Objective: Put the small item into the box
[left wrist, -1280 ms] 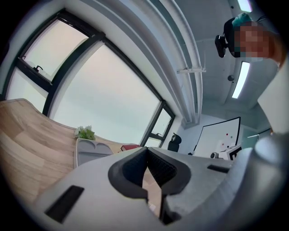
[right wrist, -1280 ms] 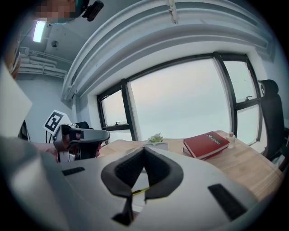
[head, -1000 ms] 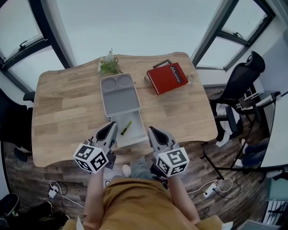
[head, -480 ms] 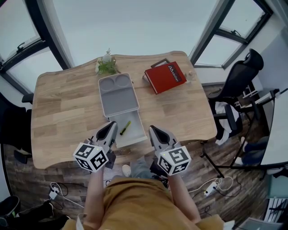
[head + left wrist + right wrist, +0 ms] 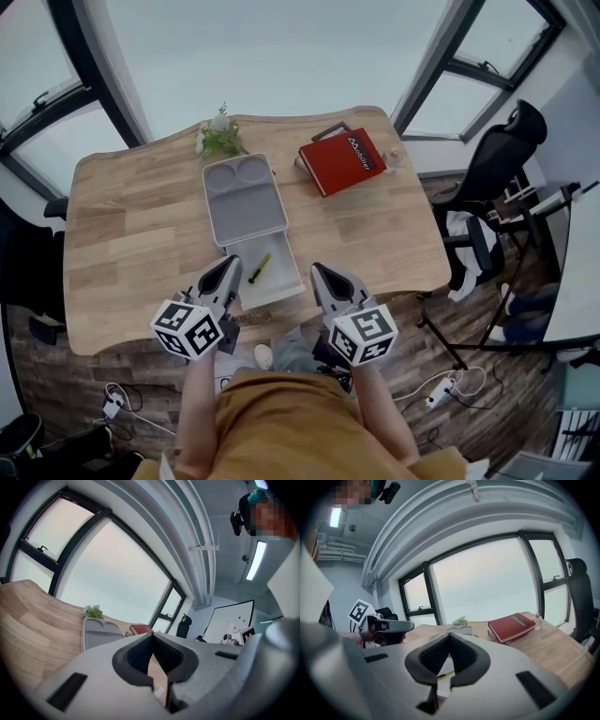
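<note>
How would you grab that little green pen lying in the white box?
Grip the pen around its middle, coming straight down from above. It is thin and lies flat and slanted in the white box, so the walls would likely block a sideways reach. Squeeze across its thin width, not along its length.
</note>
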The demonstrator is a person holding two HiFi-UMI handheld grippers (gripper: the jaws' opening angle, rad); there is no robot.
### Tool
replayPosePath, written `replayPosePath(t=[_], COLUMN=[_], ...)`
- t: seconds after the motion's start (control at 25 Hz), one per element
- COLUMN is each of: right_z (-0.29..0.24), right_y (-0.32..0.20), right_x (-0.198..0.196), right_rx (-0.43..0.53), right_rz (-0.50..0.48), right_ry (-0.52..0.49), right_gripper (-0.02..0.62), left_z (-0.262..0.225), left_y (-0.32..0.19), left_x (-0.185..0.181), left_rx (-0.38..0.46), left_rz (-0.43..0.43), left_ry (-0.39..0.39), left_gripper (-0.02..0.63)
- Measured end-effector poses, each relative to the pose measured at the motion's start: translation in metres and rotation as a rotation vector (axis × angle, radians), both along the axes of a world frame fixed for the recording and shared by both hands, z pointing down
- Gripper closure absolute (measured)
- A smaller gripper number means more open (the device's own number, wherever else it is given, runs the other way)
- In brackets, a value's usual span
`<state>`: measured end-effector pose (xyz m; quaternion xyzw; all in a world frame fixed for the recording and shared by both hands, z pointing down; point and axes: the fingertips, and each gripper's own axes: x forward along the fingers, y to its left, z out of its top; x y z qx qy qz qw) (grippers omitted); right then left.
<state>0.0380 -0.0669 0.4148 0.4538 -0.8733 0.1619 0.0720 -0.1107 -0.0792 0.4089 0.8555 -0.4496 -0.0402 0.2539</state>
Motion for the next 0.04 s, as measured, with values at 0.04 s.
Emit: replayPosePath(t=[0.04], right_z=[0.0003], right_y=[0.0003], right_x=[0.0000], right_rx=[0.000], right_rz=[0.000], right_ry=[0.000], right_gripper=[0.592], left_z=[0.0011], left_y=[0.0002], left_x=[-0.0003], left_rx=[-0.002], left_rz=[0.000], left_ry=[-0.003], left_gripper=[0.601])
